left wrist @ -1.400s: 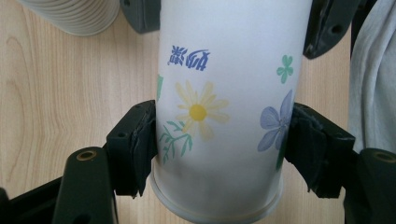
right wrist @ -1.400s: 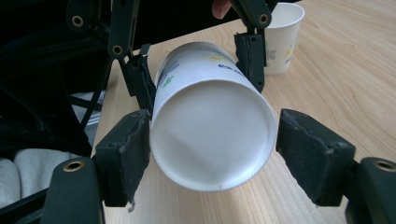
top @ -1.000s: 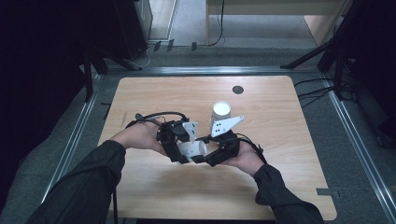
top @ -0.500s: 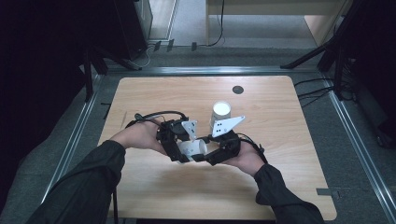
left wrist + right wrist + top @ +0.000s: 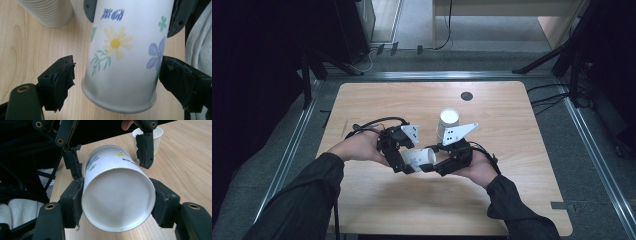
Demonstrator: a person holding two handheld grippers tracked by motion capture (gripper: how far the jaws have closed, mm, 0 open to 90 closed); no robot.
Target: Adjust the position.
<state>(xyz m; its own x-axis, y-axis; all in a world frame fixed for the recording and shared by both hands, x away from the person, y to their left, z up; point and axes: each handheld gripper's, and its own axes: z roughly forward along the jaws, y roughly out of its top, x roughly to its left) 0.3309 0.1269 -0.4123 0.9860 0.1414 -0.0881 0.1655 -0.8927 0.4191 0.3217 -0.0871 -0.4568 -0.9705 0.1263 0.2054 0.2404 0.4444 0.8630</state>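
A white paper cup (image 5: 419, 157) with printed flowers lies level between my two hands, just above the table. My right gripper (image 5: 117, 202) is shut on the cup's base end (image 5: 117, 195), both pads pressing its sides; its jaws closed on it a moment ago. My left gripper (image 5: 120, 77) straddles the cup (image 5: 125, 57) at the other end. Its jaws have just been opening. One pad (image 5: 62, 80) stands clear of the cup wall and the other (image 5: 180, 82) sits right beside it. In the high view the left gripper (image 5: 404, 161) and the right gripper (image 5: 437, 165) face each other.
A stack of white paper cups (image 5: 447, 122) stands upright just beyond the hands, and appears again as the ribbed stack (image 5: 50, 12) and behind the held cup (image 5: 156, 137). A small dark disc (image 5: 466, 96) lies farther back on the wooden table (image 5: 522, 200).
The left gripper's jaws have spread off the cup, which now rests in the right gripper's grip. Both hands have kept their places.
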